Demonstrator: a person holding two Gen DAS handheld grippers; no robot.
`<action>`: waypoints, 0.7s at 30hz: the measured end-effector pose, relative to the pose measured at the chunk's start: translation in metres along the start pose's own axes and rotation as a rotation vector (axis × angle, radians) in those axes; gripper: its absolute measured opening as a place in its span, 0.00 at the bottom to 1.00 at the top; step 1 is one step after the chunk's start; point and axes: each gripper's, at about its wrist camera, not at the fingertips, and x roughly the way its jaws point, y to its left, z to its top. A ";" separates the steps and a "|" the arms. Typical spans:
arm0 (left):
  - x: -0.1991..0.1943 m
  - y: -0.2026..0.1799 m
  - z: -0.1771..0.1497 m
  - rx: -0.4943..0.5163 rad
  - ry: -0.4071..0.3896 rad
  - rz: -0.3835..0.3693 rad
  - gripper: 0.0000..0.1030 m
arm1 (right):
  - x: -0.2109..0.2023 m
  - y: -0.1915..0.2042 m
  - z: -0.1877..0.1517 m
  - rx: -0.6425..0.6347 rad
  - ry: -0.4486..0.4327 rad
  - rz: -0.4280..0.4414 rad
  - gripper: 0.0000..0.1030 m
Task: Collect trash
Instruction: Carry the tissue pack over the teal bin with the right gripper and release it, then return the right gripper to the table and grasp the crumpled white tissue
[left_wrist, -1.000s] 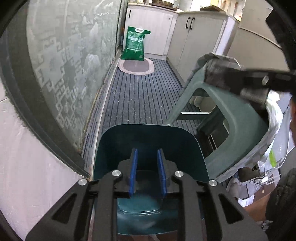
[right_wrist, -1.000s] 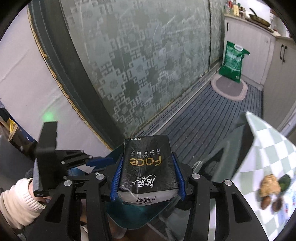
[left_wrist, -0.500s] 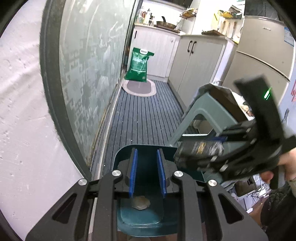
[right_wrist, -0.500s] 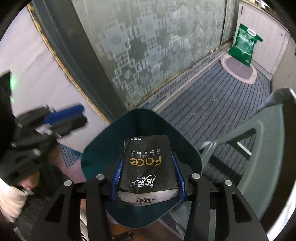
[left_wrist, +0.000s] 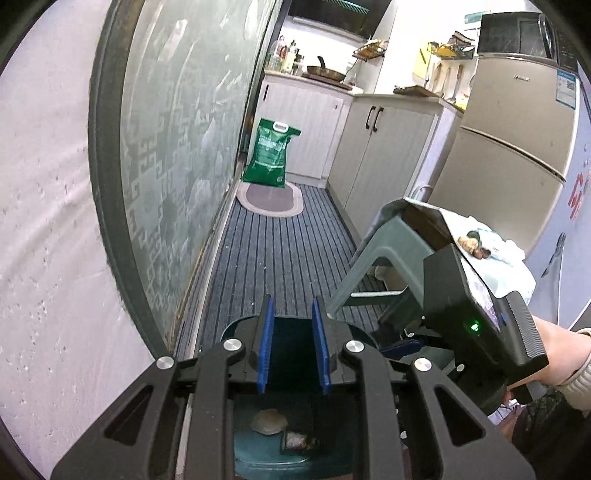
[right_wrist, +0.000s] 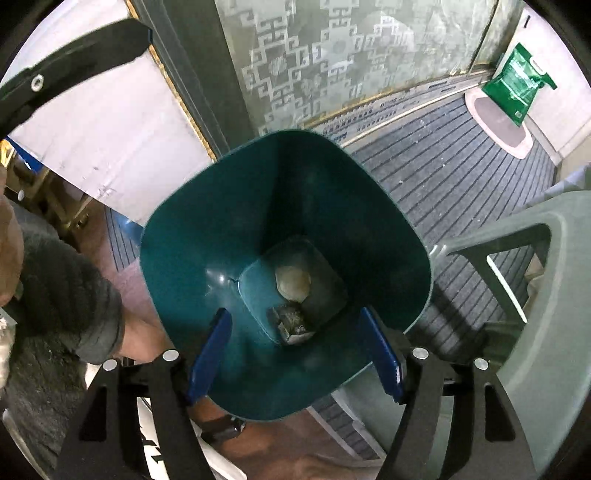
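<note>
1. The tissue pack (right_wrist: 291, 323), a small black packet with pale print, lies at the bottom of the teal bin (right_wrist: 192, 258), below and between the right gripper's (right_wrist: 295, 354) blue pads. It is tilted on one corner and looks crumpled at its lower end.
2. Just beyond it in the bin sits a pale rounded scrap (right_wrist: 292, 282), touching or nearly touching the pack; the two rest on the bin's flat square floor.
3. The right gripper's jaws have just been opening and now stand wide, one pad over each side of the bin's near rim, with nothing pressed between them; the pack is well below them.
4. The bin is deep, smooth and glossy inside, with a rounded square mouth that flares outward.
5. From the left wrist view, the left gripper (left_wrist: 293, 349) has its jaws narrow and parallel, empty, aimed over the bin's (left_wrist: 258, 446) far rim; the pack (left_wrist: 297, 439) and the scrap (left_wrist: 269, 421) show below and behind its pads.
6. To the right of the left jaws the right gripper's (left_wrist: 402, 347) black body hangs over the bin, held by a hand (left_wrist: 557, 354).
7. Beyond the jaws run a striped floor mat (left_wrist: 280, 254), a grey-green plastic stool (left_wrist: 384, 243), a frosted patterned glass door (left_wrist: 192, 147) and a green sack (left_wrist: 271, 153) far off.
</note>
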 end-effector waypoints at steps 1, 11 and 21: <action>-0.001 0.000 0.001 0.002 -0.006 0.000 0.21 | -0.005 0.000 0.002 0.003 -0.018 0.001 0.70; -0.009 -0.022 0.019 0.015 -0.077 -0.026 0.28 | -0.063 -0.005 0.001 0.034 -0.217 0.115 0.68; -0.009 -0.051 0.038 0.019 -0.124 -0.070 0.35 | -0.118 -0.020 -0.018 0.036 -0.361 0.066 0.57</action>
